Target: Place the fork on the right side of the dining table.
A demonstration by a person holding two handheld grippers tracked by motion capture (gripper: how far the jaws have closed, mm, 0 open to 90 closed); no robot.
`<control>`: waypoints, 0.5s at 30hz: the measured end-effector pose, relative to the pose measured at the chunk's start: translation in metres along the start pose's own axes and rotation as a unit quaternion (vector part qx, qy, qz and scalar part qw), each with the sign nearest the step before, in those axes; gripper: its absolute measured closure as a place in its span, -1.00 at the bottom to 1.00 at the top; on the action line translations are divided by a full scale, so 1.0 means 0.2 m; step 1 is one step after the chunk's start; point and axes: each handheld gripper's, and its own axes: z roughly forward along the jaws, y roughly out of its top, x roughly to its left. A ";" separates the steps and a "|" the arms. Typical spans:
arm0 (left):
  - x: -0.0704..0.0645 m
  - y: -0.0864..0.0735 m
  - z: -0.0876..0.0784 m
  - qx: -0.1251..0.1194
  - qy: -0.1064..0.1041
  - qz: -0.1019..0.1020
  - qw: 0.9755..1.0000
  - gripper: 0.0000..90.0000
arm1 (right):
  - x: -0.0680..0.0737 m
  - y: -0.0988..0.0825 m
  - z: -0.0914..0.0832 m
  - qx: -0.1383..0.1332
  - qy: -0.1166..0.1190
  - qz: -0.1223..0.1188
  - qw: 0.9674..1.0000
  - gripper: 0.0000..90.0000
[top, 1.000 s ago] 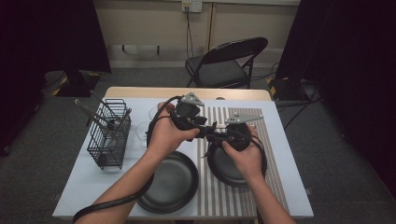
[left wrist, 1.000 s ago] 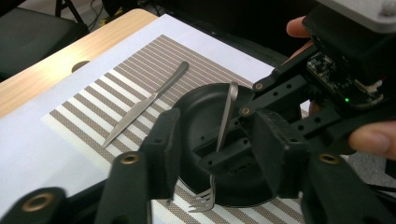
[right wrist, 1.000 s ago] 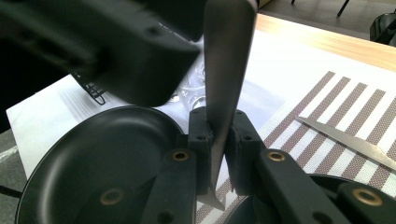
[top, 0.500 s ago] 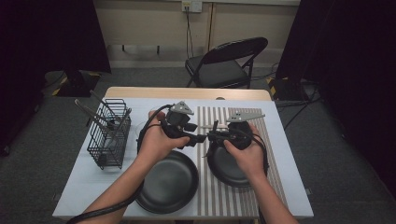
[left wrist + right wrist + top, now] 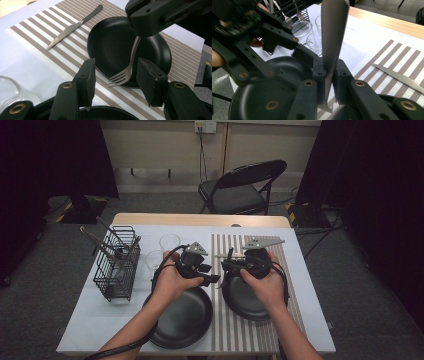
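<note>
Left hand: lower than a second ago. In the high view it has dropped from level with the glasses (image 5: 170, 242) to just above the two black plates, closing on your right hand.

Left tongs (image 5: 116, 72): part open and have just been closing a little. The tines of the fork (image 5: 125, 75) sit between the pads, nearer the right-hand pad in the left gripper view. Neither pad touches metal, so there is no grip on this side yet.

Right tongs (image 5: 329, 67): clamped tight on the fork handle. Your right hand hasn't shifted across the three high views.

Fork position: off the desk (image 5: 90, 320), hanging steeply with tines down. The tips are over the near rim of the right plate (image 5: 110, 42), where it meets the striped placemat (image 5: 37, 32).

Reading: this looks like a hand-over from right to left, now at the bracketing stage. The descent has brought your left tongs to tine height, so what remains is to close them and only then ease the right ones off. The off-centre tines may swing the fork when the pads meet, so centre them first.

Elsewhere:
- The knife (image 5: 75, 25) lies flat on the placemat beyond the right plate.
- The left plate (image 5: 182, 320) is bare.
- The wire basket (image 5: 117, 270) stands at the left of the desk with utensils in it.
</note>
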 end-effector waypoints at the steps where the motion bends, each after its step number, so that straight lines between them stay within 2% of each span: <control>1: 0.00 0.00 0.00 0.000 0.000 0.000 1.000 0.12 | 0.00 0.00 0.00 0.000 0.000 0.000 1.000 0.82; 13: -0.03 -0.02 0.10 0.003 -0.018 0.008 1.000 0.22 | 0.01 0.00 0.00 0.000 0.007 0.000 1.000 0.82; 15: -0.04 -0.02 0.11 0.001 -0.023 0.007 1.000 0.31 | 0.01 0.01 0.00 -0.001 0.007 0.001 1.000 0.82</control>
